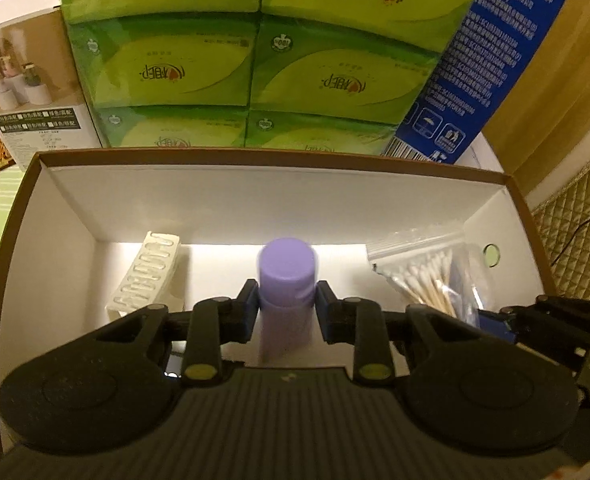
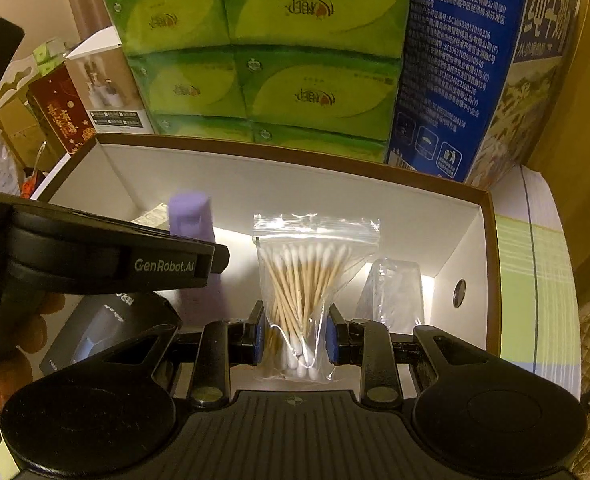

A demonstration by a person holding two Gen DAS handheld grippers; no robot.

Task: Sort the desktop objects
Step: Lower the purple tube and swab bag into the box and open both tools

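A white-lined, brown-edged box (image 1: 255,196) holds the sorted items. My left gripper (image 1: 287,312) is shut on a purple capped bottle (image 1: 287,268), held upright inside the box. My right gripper (image 2: 294,338) is shut on a clear zip bag of cotton swabs (image 2: 303,280), held upright inside the box at its right side. A white blister strip (image 1: 147,276) lies in the box at the left. The purple bottle (image 2: 191,216) also shows in the right wrist view, behind the left gripper's body (image 2: 107,256). The swab bag (image 1: 427,276) also shows in the left wrist view.
Stacked green tissue packs (image 1: 255,60) and a blue carton (image 1: 479,68) stand right behind the box. A white product box (image 1: 27,80) and a dark red box (image 2: 61,112) stand at the back left. A clear plastic packet (image 2: 391,296) leans inside the box's right end.
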